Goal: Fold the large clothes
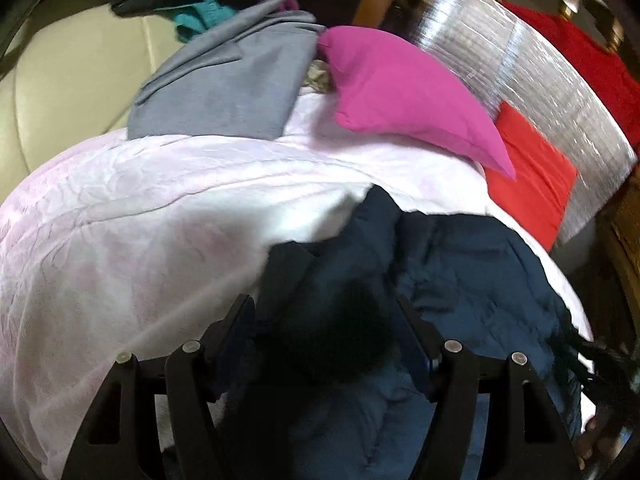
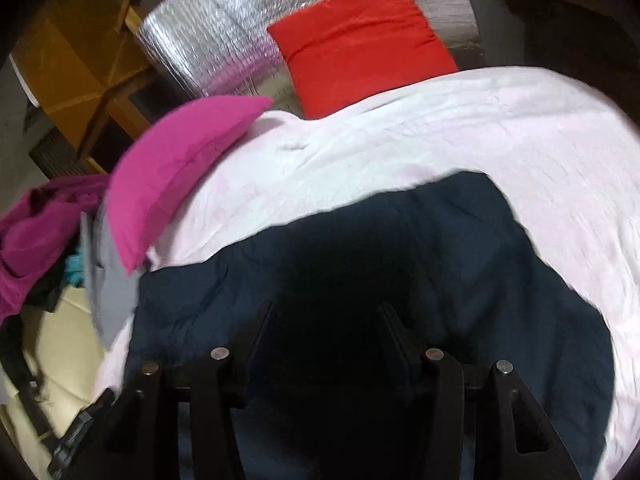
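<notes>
The navy garment lies spread on a pale pink bedcover, and in the left wrist view it sits directly ahead of and beneath the left gripper. Its bulk runs off to the right of that gripper, toward the bed's edge. The jaws stand part open with dark cloth between them; blur and shadow hide whether the pads press it, so I cannot tell if it is held. A magenta pillow, a folded grey piece and a red cloth lie further off.

In the right wrist view the navy garment fills the space ahead of the right gripper, stretching across the frame from left to right. These jaws are also part open over shadowed fabric, grip unclear. Both grippers seem equally close, so a fold would likely carry the near edge away toward the magenta pillow.
</notes>
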A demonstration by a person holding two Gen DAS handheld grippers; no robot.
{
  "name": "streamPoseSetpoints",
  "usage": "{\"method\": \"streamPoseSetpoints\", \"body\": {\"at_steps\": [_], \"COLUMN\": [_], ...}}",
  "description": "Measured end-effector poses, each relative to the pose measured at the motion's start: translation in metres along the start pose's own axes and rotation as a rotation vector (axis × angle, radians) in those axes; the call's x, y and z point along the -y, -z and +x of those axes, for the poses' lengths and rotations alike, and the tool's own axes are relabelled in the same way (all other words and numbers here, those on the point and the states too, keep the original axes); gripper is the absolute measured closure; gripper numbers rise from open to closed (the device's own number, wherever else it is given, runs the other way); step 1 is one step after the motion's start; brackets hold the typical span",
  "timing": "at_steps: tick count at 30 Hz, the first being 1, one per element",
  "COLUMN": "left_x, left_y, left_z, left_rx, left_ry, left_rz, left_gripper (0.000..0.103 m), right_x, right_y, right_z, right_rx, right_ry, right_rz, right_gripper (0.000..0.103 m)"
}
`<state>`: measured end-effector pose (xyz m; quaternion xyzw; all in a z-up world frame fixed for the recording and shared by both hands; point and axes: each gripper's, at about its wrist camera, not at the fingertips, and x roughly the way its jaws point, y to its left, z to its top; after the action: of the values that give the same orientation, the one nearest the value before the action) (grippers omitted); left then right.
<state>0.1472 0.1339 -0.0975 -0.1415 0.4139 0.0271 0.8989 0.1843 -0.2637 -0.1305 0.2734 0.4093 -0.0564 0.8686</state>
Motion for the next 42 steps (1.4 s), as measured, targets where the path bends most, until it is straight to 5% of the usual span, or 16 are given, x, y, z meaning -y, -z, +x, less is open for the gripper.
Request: {"method": "streamPoseSetpoints", "body": {"at_steps": [3, 7, 13, 19, 27, 32, 37, 42], "left_x": [-0.011, -0.026, -0.026, -0.018, -0.018, -0.017, -0.014, -0.008], "left_y": [-0.004, -0.004, -0.002, -0.005, -0.010, -0.010, -0.009, -0.008], "left_z": [0.006, 0.020, 0.015, -0.004, -0.016, -0.019, -0.024, -0.028], "left_rx": [-0.024, -0.099, -0.083, 0.015, 0.085, 0.097, 0.121, 0.123], "left_ry": [-0.010, -0.041, -0.038, -0.051, -0.052, -0.041, -0.037, -0.033], "left_rz": [-0.028, -0.061, -0.061, 0.032, 0.094, 0.097, 0.111, 0.123], "left_gripper": [0.033, 0.033, 0.033, 0.033, 0.033, 0.033, 0.033, 0.033], "right_x": [-0.008, -0.028, -0.085, -0.146, -0.154, -0.160, -0.157, -0.137], "right_y": [-0.005, -0.004, 0.018, 0.039, 0.020, 0.026, 0.023, 0.027], "right_z": [0.029, 0.018, -0.021, 0.015, 0.076, 0.082, 0.063, 0.001], "right_rx": [-0.046, 0.011, 0.147, -0.009, -0.126, -0.111, -0.109, -0.031], "right_ry": [0.079, 0.132, -0.019, -0.105, 0.044, 0.098, 0.037, -0.062], "right_rz": [-0.014, -0.048, -0.157, -0.260, -0.237, -0.293, -0.293, -0.278], "right_gripper": [0.027, 0.026, 0.036, 0.041, 0.041, 0.041, 0.040, 0.035]}}
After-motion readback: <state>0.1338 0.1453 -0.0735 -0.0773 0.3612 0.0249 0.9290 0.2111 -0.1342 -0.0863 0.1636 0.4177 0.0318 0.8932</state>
